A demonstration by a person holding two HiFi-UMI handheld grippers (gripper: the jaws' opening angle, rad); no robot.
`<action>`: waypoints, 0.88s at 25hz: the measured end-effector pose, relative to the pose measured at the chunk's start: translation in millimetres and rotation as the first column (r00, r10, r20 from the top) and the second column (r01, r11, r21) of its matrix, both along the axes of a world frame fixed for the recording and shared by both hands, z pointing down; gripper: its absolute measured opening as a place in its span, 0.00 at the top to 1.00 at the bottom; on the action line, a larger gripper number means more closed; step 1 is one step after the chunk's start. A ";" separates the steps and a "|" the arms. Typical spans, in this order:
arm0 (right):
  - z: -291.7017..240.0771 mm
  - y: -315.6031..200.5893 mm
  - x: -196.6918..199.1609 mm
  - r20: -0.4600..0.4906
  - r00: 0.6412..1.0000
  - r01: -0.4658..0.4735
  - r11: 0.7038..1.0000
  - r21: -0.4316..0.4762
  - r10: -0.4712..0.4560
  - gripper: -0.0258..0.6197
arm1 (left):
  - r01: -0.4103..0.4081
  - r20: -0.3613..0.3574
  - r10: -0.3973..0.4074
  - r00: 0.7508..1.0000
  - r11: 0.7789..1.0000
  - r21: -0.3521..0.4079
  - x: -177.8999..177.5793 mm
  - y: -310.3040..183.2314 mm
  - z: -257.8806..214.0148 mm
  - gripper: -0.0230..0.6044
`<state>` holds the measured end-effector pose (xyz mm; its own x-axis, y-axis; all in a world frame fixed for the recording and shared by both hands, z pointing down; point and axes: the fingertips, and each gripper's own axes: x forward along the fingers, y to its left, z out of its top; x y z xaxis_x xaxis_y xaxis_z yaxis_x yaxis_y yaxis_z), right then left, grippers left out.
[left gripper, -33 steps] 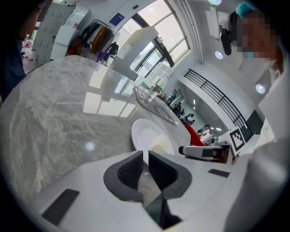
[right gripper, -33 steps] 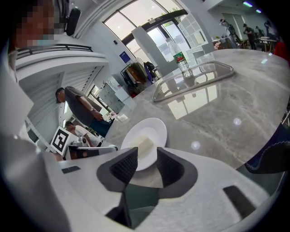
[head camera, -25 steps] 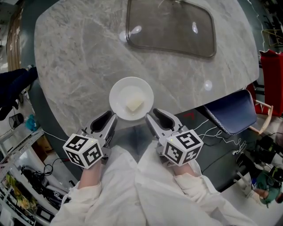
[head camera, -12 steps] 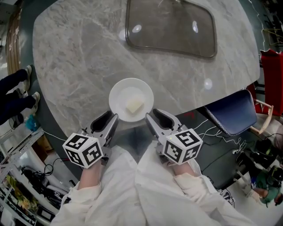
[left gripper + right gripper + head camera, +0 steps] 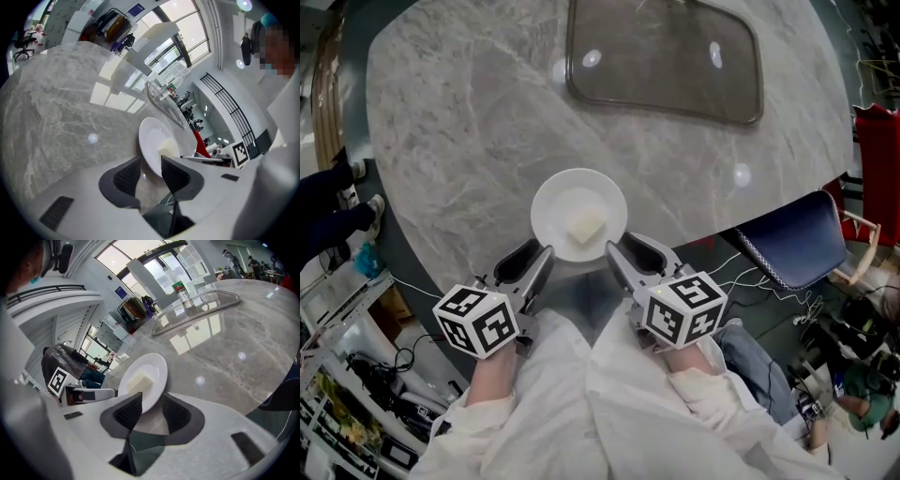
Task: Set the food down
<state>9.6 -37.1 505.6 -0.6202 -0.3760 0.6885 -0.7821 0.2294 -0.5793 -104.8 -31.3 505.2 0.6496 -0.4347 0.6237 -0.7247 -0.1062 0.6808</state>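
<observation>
The left gripper's [image 5: 534, 255] jaws have just been opening wide around the plate [image 5: 558, 202] rim. The right gripper's [image 5: 626, 248] jaws gape loosely around it too.

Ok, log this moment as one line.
plate: on table, food on it | left claw: jaws just been opening, astride plate | right claw: open, astride plate

A grey marble table [image 5: 469, 141] bears a white plate [image 5: 555, 201] near its edge and a clear tray [image 5: 666, 56].

Round grey marble table [image 5: 459, 141], a clear tray [image 5: 666, 56] at its far side. Blue chair [image 5: 797, 239] near right. Tall bright windows [image 5: 136, 251] beyond.
</observation>
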 end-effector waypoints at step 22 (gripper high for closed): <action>5.0 -6.3 8.1 0.013 0.996 -0.083 0.996 -0.011 0.083 0.88 | 0.004 -0.003 -0.004 1.000 0.999 -0.052 0.1 -6.6 5.0 0.82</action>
<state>17.6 -43.4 510.6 -0.5962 -0.4195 0.6845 -0.7905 0.1578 -0.5918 -104.8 -37.9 510.1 0.6498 -0.4041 0.6438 -0.7231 -0.0676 0.6874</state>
